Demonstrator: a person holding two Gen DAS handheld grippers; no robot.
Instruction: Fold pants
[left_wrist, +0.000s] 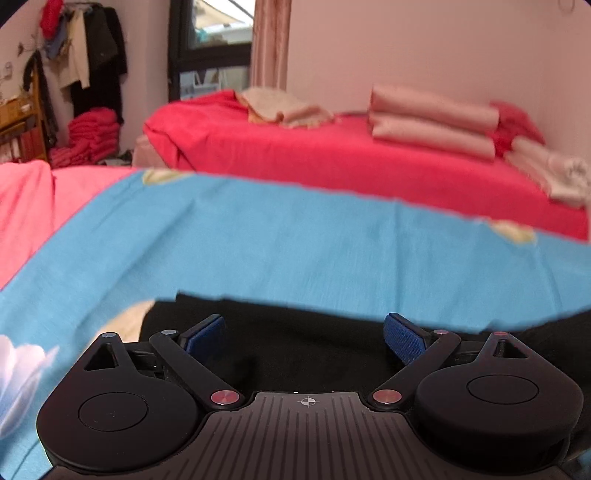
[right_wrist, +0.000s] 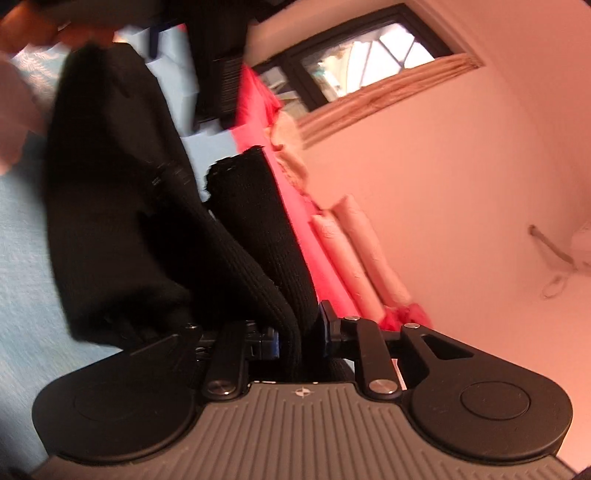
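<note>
- Left wrist view: left gripper (left_wrist: 304, 334) with jaws spread wide, blue pads (left_wrist: 404, 338) bare, nothing between them. Just beyond and under the fingertips lies the black pants (left_wrist: 295, 343) fabric, flat on the blue sheet (left_wrist: 258, 236) that covers the near bed. Far behind — a red bed (left_wrist: 332, 155) with folded pink towels (left_wrist: 432, 122) against the wall.
- Right wrist view, rolled well over to one side: right gripper (right_wrist: 301, 339) pinched down on a thick bunch of the pants (right_wrist: 122, 221), ribbed knit pressed between the jaws. The rest of the cloth hangs and drapes away to the left over the sheet, one band-like edge standing free near the middle.
- Handling, as a judgement: soft, limp knit — light, no stiffness of its own, likely to sag and stretch wherever unsupported; not fragile, not slippery against the pads.
- Best hold probably at an edge or corner — waistband or hem — with the free left tongs taking the matching corner so the fold lands square.
</note>
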